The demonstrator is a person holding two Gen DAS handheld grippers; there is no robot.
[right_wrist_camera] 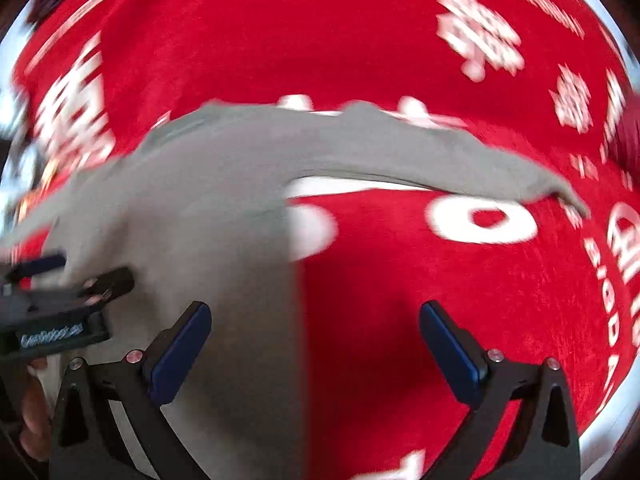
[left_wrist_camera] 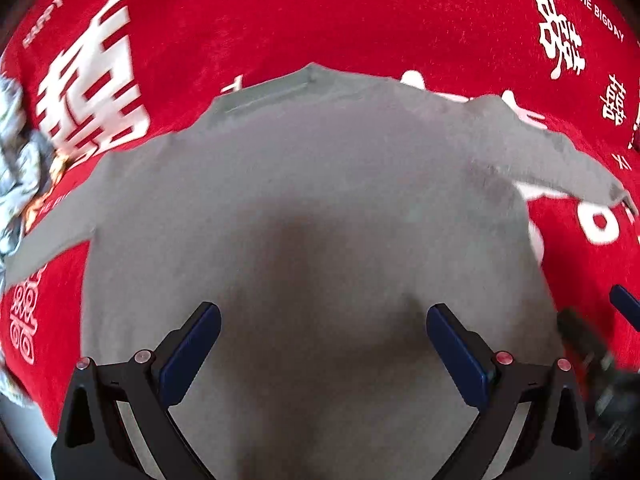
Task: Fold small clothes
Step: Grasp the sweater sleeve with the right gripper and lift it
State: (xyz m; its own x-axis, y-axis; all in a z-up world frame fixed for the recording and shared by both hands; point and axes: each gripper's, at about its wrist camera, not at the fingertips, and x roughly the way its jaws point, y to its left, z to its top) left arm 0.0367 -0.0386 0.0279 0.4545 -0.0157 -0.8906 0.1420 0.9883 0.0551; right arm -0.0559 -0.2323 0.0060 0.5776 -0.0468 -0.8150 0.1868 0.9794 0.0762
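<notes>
A small grey long-sleeved shirt (left_wrist_camera: pixel 304 200) lies flat on a red cloth, collar away from me, both sleeves spread out. My left gripper (left_wrist_camera: pixel 323 332) is open and empty above the shirt's lower middle. My right gripper (right_wrist_camera: pixel 315 330) is open and empty over the shirt's right side edge (right_wrist_camera: pixel 240 240), with its right finger over bare red cloth. The right sleeve (right_wrist_camera: pixel 460 160) stretches out to the right. The left gripper also shows at the left edge of the right wrist view (right_wrist_camera: pixel 60 300). The right wrist view is blurred.
The red cloth (left_wrist_camera: pixel 320 12) with white characters and lettering covers the table. A crumpled pale patterned garment (left_wrist_camera: pixel 16 152) lies at the far left by the left sleeve. The table's pale edge (right_wrist_camera: pixel 612 412) shows at the right.
</notes>
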